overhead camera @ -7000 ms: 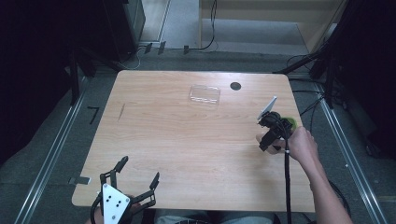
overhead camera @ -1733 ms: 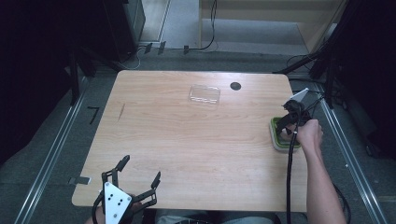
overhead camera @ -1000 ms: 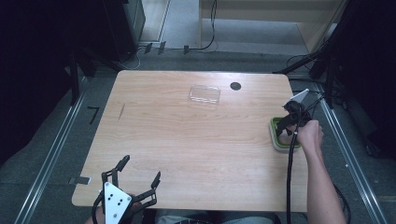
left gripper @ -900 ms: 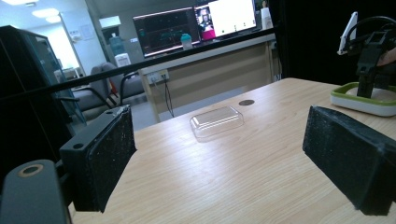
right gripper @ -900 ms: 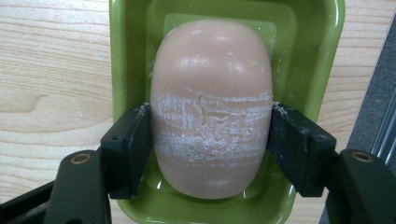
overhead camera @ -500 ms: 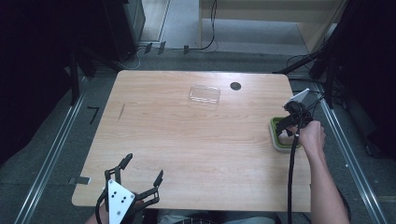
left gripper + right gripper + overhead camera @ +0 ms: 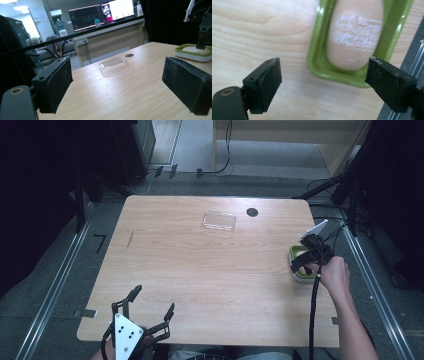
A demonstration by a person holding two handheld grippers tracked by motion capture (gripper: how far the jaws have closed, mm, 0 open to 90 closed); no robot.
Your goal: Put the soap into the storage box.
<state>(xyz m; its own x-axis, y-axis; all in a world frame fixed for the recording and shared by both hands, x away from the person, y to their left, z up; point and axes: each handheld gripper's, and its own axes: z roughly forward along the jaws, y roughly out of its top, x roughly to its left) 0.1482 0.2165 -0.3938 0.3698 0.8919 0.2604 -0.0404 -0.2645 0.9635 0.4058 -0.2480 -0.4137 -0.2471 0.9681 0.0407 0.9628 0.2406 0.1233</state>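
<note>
Soap dish (image 7: 299, 264), green-rimmed with a pale bar, is sitting at the table's (image 7: 200, 270) three-o'clock edge. Right hand-held gripper (image 7: 322, 85) is hovering just above, jaws having just been opening, nothing between them; the dish's long axis is running toward twelve o'clock from it. Left hand-held gripper (image 7: 145, 312) is waiting apart at seven o'clock.

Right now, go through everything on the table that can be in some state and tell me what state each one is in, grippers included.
Soap dish: green, upright near the table's right edge, with no lid on it.
Soap bar: lying in the dish, not gripped.
Clear lid: lying apart at the far middle of the table, untouched.
Right gripper: above the dish, jaws just opened, nothing between them.
Left gripper: jaws wide open, empty, at the near edge.
</note>
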